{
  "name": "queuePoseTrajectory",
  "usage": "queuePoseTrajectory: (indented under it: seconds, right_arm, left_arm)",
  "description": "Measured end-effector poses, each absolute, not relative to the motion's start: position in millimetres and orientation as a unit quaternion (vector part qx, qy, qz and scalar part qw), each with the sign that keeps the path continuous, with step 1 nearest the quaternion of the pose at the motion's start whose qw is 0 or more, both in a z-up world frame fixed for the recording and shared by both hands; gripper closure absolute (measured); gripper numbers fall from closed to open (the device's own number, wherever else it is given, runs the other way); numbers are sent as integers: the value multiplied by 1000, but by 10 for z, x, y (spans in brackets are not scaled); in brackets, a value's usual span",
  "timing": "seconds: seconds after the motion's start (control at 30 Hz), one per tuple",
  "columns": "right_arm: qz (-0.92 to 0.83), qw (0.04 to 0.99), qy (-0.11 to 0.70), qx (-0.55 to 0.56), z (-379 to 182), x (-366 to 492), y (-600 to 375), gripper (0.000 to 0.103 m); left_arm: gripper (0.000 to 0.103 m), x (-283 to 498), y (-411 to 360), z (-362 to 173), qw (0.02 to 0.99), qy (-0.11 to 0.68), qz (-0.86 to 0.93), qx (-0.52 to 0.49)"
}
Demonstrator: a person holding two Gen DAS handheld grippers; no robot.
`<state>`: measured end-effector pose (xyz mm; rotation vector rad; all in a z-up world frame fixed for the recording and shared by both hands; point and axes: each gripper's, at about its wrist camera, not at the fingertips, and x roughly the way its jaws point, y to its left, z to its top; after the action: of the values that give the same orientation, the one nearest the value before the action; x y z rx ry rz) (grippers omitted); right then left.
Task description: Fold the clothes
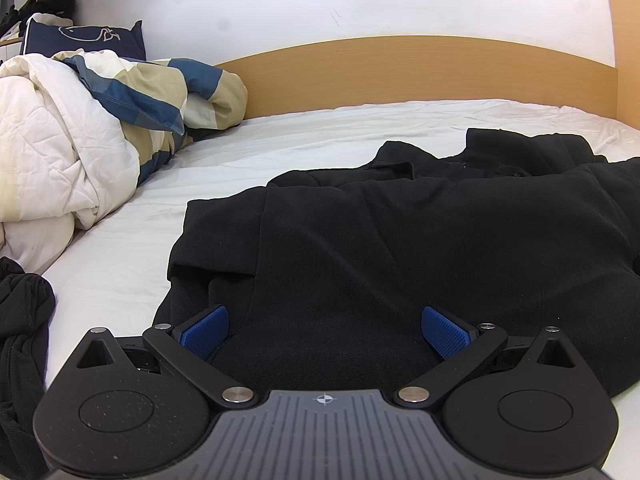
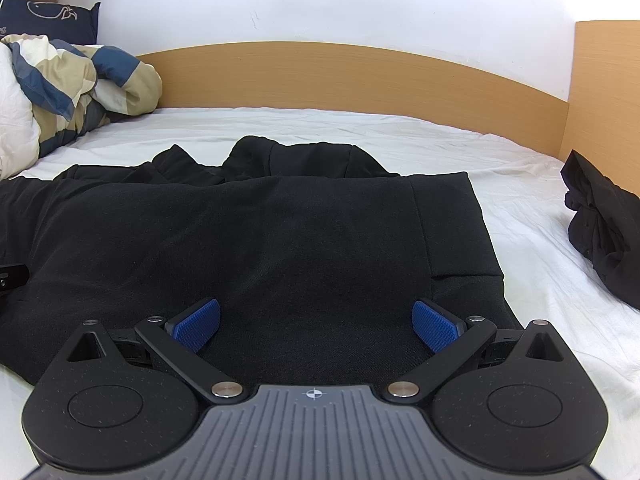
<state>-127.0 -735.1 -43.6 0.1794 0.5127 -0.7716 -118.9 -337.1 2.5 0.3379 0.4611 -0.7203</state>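
A black polo shirt [image 1: 400,240] lies spread on the white bed sheet [image 1: 280,140], collar at the far end, with its bottom part folded up over the body. It also shows in the right wrist view [image 2: 260,232]. My left gripper [image 1: 325,332] is open and empty, low over the shirt's near left part. My right gripper [image 2: 316,326] is open and empty, low over the shirt's near right part. A small piece of the left gripper's body [image 2: 10,274] shows at the left edge of the right wrist view.
A rumpled duvet [image 1: 80,120] and a navy pillow [image 1: 84,38] lie at the far left. Another black garment [image 1: 20,340] lies at the near left, and one [image 2: 604,228] at the right. A wooden headboard [image 1: 400,68] runs along the far side.
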Motion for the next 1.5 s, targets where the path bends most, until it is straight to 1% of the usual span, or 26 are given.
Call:
queuePoseTrajectory:
  seconds: [1.5]
  right_arm:
    - [-372,891,247,86,-443,-1267,-7356,0]
  left_arm:
    - [0,-1204,-3381,19,897,219,-345,169]
